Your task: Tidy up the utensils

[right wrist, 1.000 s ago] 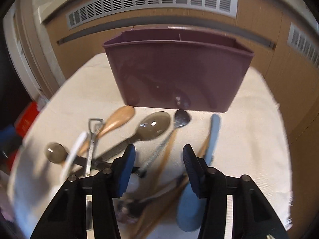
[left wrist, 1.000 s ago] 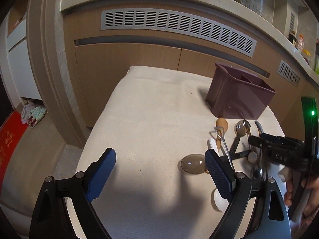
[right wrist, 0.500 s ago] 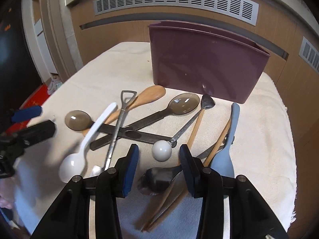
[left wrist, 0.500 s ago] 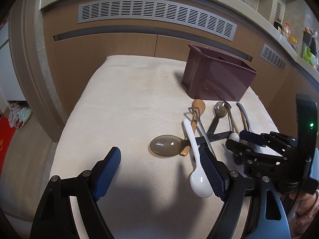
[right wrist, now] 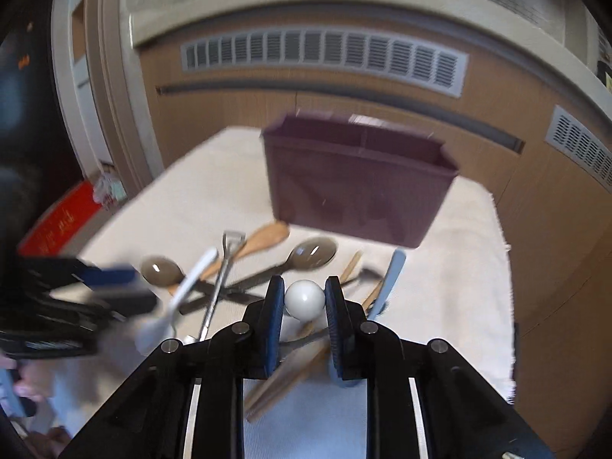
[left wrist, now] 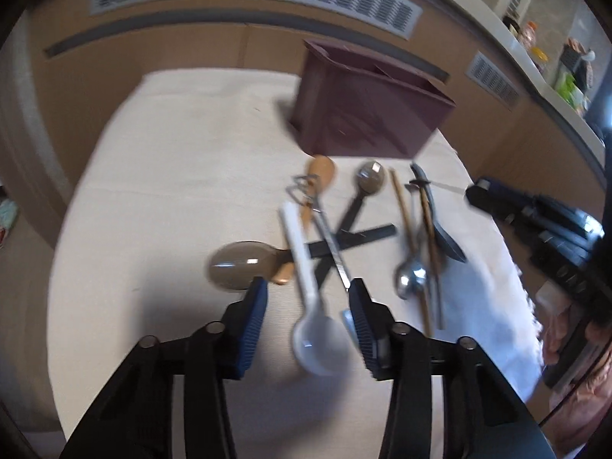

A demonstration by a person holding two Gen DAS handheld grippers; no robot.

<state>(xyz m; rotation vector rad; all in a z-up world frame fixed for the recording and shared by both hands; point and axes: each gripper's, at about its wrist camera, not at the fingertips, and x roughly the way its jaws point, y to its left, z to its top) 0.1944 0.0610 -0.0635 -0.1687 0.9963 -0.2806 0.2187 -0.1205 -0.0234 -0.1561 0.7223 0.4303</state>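
On cloth (left wrist: 160, 160) before bin (right wrist: 359, 187), utensils unsorted; nothing visibly binned. Our right gripper (right wrist: 305, 298) closing, pads touching white ball (right wrist: 305, 299). Our left gripper (left wrist: 306, 302) half-open, closing around white spoon (left wrist: 306, 287), no contact yet.

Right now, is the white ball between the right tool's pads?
Yes, the white ball sits between the right tool's closing blue pads.
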